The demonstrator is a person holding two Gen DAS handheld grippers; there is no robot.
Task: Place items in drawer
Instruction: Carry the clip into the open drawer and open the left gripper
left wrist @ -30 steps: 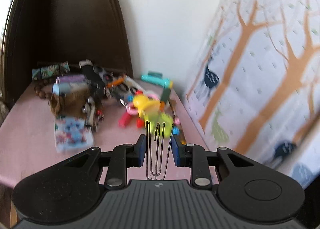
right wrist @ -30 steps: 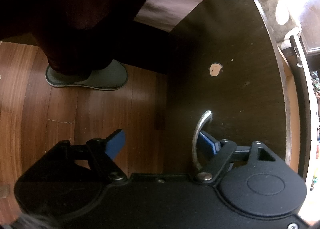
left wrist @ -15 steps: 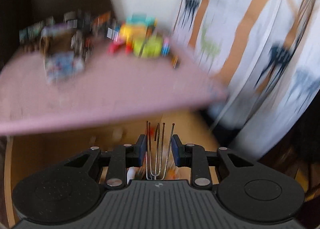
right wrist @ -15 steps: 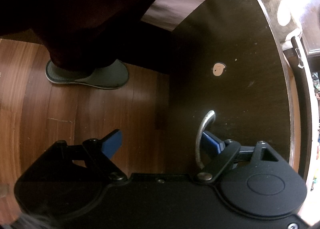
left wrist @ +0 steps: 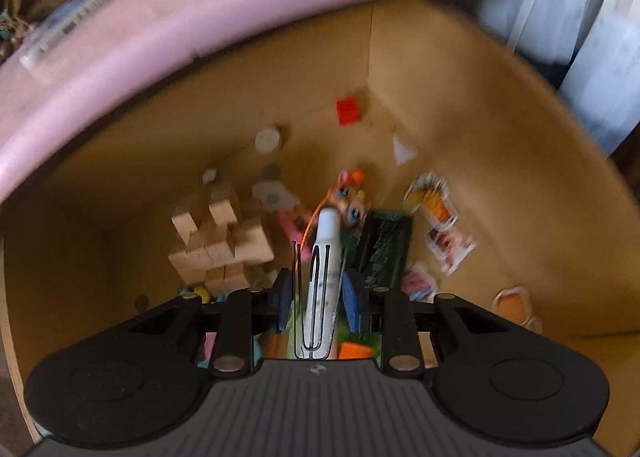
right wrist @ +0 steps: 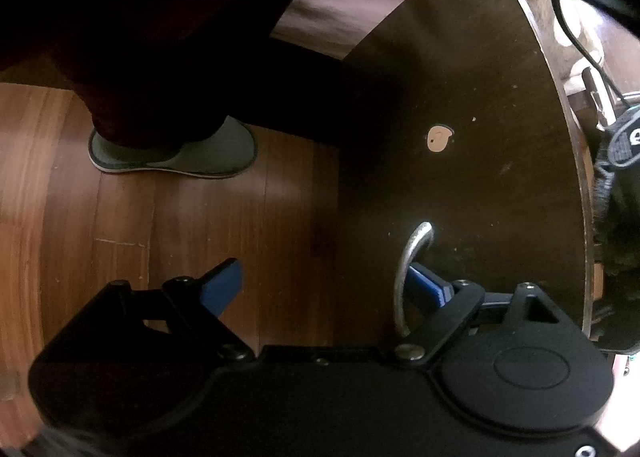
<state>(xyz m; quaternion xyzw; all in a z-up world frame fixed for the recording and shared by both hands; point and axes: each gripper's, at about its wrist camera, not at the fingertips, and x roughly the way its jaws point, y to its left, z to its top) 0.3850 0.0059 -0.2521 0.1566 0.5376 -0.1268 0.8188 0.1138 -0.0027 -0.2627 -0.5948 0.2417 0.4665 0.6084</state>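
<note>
Left gripper (left wrist: 313, 299) pointing steeply down into open drawer (left wrist: 460, 105), blue pads clamped on thin wire hairpins (left wrist: 310, 297) standing upright between them. Directly beneath, white tube (left wrist: 327, 257) lying lengthwise in drawer. From left across drawer floor: stack of pale wooden blocks (left wrist: 224, 241), white round cap (left wrist: 268, 139), small doll face with orange hair (left wrist: 348, 197), dark green comb-like piece (left wrist: 384, 247), red square (left wrist: 347, 110), picture stickers (left wrist: 438, 213) near right wall. Bare drawer floor toward far corner and along right side; blocks and tube crowding space nearest gripper. Above drawer, pink worktop (left wrist: 168, 25) edge overhanging, with blurred clutter (left wrist: 60, 9) at its far left. Whole view motion-blurred.

Right gripper (right wrist: 326, 289) spread wide and opening, clamped on nothing. Left pad over bare wooden floor (right wrist: 120, 225); right pad tucked behind curved metal handle (right wrist: 412, 269) of dark drawer front (right wrist: 460, 137), touching or nearly touching it, cannot tell which. Left of drawer front, grey slipper (right wrist: 176, 155) on floor below dark trouser leg. Right edge: black strap and cable, blurred.
</note>
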